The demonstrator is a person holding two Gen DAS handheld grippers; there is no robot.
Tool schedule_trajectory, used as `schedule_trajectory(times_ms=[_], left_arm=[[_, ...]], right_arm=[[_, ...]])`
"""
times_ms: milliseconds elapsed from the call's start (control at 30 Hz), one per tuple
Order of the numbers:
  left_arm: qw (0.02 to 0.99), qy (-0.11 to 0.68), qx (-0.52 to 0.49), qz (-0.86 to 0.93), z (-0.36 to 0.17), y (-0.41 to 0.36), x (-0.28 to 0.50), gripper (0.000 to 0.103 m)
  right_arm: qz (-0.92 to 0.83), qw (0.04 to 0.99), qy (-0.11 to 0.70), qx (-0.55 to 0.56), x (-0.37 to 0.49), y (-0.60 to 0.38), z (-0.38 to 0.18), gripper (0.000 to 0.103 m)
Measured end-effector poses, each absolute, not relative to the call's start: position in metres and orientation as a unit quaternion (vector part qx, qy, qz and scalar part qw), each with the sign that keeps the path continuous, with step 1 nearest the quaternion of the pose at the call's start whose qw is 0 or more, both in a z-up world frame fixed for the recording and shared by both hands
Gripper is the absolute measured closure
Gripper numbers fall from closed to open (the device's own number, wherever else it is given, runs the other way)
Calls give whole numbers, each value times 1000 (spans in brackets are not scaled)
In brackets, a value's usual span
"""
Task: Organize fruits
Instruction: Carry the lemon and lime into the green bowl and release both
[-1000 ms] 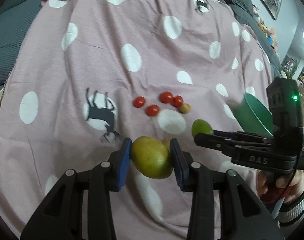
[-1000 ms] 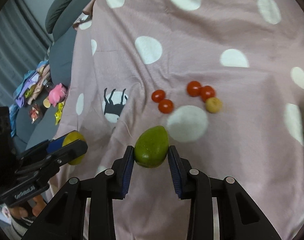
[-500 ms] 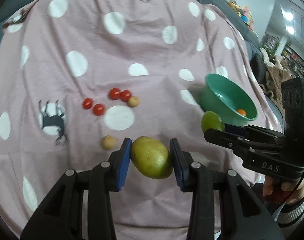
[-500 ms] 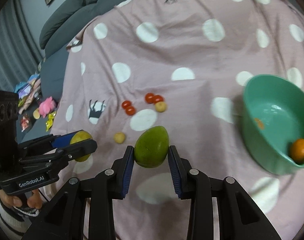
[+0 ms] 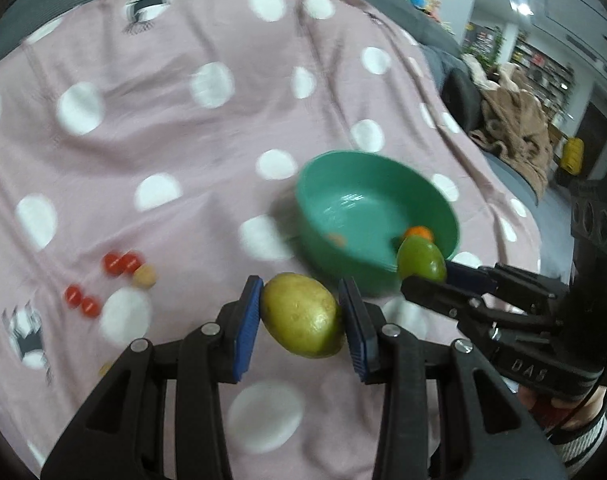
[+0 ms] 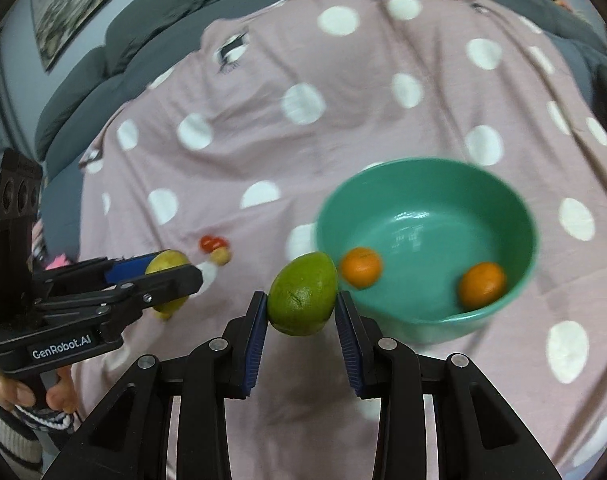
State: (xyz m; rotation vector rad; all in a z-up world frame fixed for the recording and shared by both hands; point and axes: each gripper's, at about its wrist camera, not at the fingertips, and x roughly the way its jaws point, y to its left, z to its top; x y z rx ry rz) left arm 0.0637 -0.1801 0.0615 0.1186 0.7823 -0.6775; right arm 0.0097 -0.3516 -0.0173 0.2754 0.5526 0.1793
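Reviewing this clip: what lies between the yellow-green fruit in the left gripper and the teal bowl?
Nothing: in the left wrist view only bare pink polka-dot blanket separates the yellow-green fruit from the teal plastic bowl.

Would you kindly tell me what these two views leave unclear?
- Bowl contents, left wrist view: the green fruit in the right gripper hides the oranges.
- Small fruits on the blanket, right wrist view: blurred, count unclear.
- Yellow fruit, right wrist view: mostly covered by the left gripper.
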Motion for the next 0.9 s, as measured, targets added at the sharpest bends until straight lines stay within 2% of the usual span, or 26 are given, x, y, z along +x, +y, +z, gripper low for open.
schedule_trajectory(times_ms=[500,900], left_arm=[[835,388,97,-379,43,-303,106,64],[833,413,114,-351,16,-304,119,64]], right_arm=[[-9,956,256,141,20,-424,-20,67],[-25,953,272,128,31,-428,-28,67]])
